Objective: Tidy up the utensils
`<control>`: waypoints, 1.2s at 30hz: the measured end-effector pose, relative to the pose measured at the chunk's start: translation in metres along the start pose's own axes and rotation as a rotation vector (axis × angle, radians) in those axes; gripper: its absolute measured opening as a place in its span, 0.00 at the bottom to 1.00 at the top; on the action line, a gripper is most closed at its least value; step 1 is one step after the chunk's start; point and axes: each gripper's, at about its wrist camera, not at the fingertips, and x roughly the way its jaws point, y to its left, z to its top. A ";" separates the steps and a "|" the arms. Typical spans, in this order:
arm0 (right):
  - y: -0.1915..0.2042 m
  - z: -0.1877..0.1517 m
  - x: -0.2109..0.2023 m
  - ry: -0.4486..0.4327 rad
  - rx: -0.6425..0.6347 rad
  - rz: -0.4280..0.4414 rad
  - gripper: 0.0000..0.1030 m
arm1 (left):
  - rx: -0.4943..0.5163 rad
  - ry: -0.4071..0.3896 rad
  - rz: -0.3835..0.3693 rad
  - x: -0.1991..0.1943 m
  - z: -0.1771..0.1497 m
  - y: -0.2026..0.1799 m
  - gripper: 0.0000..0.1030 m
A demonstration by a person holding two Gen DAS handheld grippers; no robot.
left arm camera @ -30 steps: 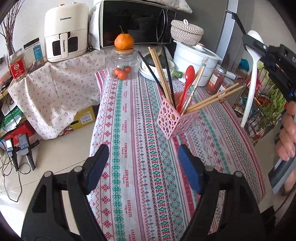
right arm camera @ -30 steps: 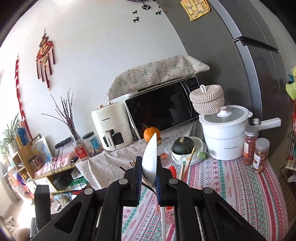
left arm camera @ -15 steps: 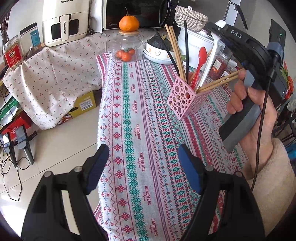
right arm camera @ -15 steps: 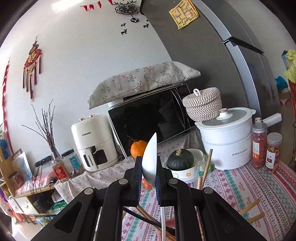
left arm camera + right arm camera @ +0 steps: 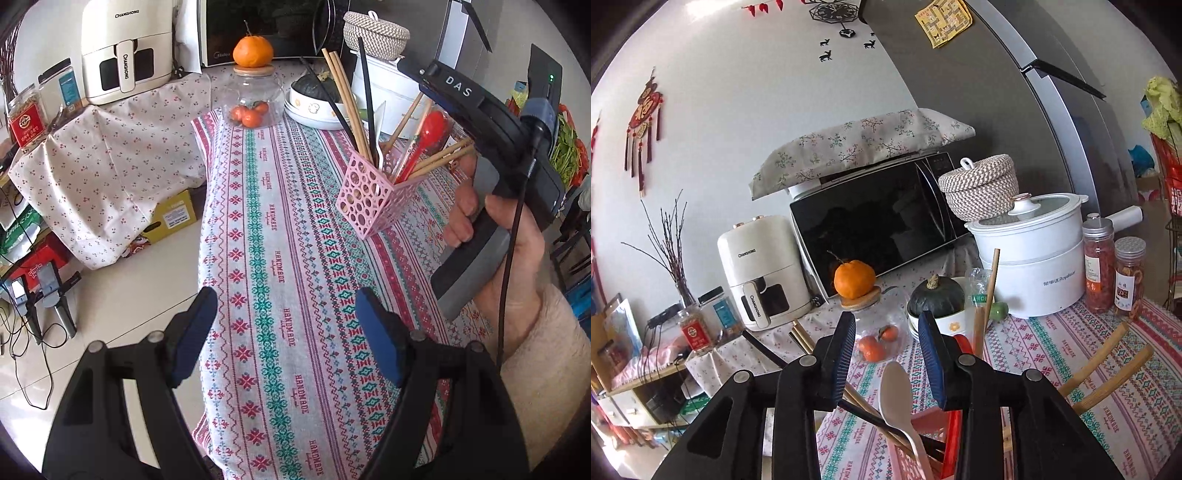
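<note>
White spoon (image 5: 899, 397) now in pink holder (image 5: 373, 195); right tool (image 5: 888, 354) opening, spoon freed; left tool (image 5: 284, 332) open, empty; tabletop (image 5: 280, 266) shows no loose utensils.

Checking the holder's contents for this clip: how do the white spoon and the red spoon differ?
The white spoon is pale and lies between the opening jaws of the right gripper, untouched by the pads; the red spoon is bright red and clear of both grippers. Both stand bowl-up in the pink utensil holder.
</note>
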 end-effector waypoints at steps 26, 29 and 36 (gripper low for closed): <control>-0.022 0.067 -0.198 0.368 -0.218 -0.308 1.00 | -0.061 -0.070 0.164 -0.081 -0.022 -0.084 1.00; -0.025 0.063 -0.218 0.394 -0.237 -0.352 1.00 | -0.076 -0.126 0.180 -0.102 -0.027 -0.095 1.00; -0.032 0.060 -0.237 0.427 -0.271 -0.374 1.00 | -0.087 -0.221 0.225 -0.118 -0.027 -0.110 1.00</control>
